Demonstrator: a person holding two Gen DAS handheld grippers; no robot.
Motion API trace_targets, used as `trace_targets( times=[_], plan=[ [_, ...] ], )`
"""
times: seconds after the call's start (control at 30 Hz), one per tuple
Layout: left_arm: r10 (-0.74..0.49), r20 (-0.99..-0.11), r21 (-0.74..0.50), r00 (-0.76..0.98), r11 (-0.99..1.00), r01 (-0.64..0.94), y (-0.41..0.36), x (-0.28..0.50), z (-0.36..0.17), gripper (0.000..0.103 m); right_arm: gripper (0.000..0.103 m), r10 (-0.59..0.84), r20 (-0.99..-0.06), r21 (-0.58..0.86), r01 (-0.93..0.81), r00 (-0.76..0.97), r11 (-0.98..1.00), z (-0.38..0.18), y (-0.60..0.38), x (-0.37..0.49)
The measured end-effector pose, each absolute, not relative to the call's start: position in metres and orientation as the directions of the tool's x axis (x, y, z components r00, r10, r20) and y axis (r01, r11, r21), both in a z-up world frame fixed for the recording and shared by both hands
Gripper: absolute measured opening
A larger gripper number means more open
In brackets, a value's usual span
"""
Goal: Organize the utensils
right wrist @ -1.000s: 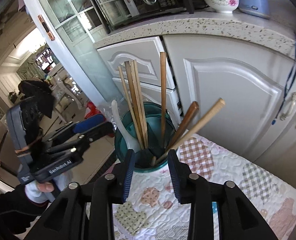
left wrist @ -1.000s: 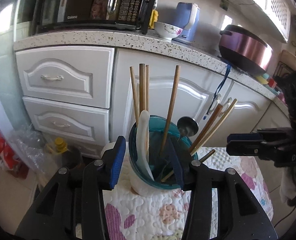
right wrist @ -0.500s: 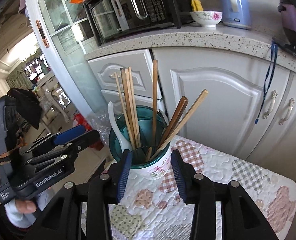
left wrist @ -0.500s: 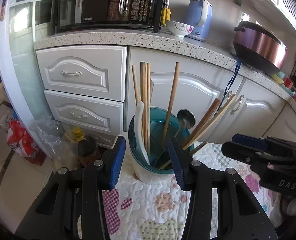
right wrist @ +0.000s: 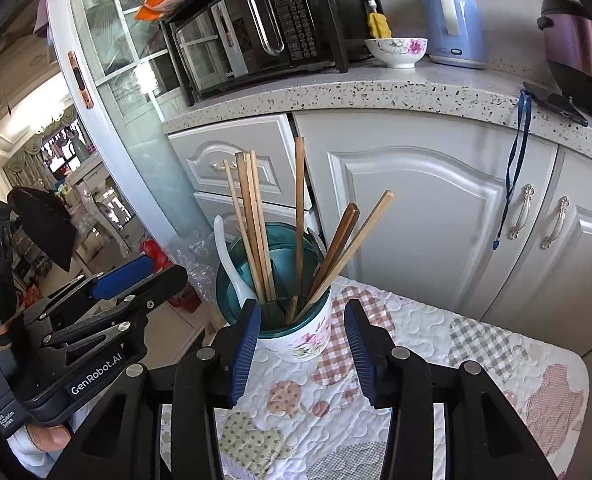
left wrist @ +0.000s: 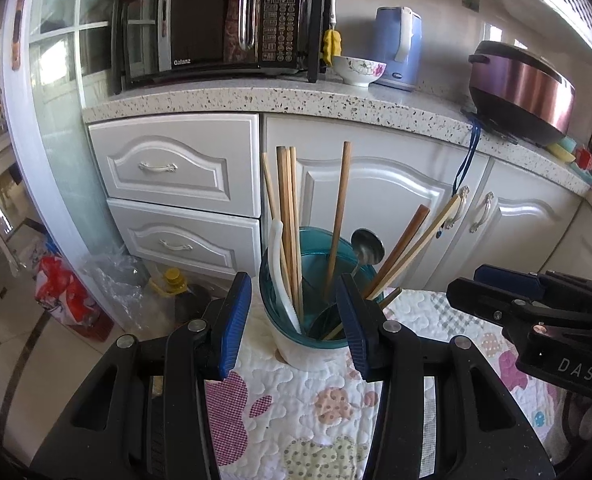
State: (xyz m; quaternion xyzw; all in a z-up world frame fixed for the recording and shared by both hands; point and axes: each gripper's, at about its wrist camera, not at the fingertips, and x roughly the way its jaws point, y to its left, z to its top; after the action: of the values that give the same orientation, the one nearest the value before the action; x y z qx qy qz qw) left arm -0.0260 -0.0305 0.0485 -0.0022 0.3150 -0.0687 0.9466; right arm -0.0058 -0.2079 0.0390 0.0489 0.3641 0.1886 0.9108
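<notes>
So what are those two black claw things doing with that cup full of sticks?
A person holds a gripper in each hand. The left gripper and right gripper are both open and empty, pointing at the utensil cup on the quilted cloth. Chopsticks, a white spoon and a metal spoon stand inside it. Nothing is gripped.

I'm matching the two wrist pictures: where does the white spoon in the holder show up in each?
Left wrist: white spoon at the holder's left rim, centre frame.
Right wrist: white spoon again at the left rim, left of centre.
Shared landmark: microwave on the counter.
</notes>
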Motion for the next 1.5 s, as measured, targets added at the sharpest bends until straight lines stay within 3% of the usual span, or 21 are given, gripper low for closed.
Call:
trace_targets(
  times=[1.5],
  plan=[
    [-0.064,-0.587,-0.002,0.807,0.997,0.077,-0.031,-0.033,0.050,0.044,0.051,0.352,-0.659,0.187,-0.309,0.664,0.933,0.047,-0.202,-0.012]
  ],
)
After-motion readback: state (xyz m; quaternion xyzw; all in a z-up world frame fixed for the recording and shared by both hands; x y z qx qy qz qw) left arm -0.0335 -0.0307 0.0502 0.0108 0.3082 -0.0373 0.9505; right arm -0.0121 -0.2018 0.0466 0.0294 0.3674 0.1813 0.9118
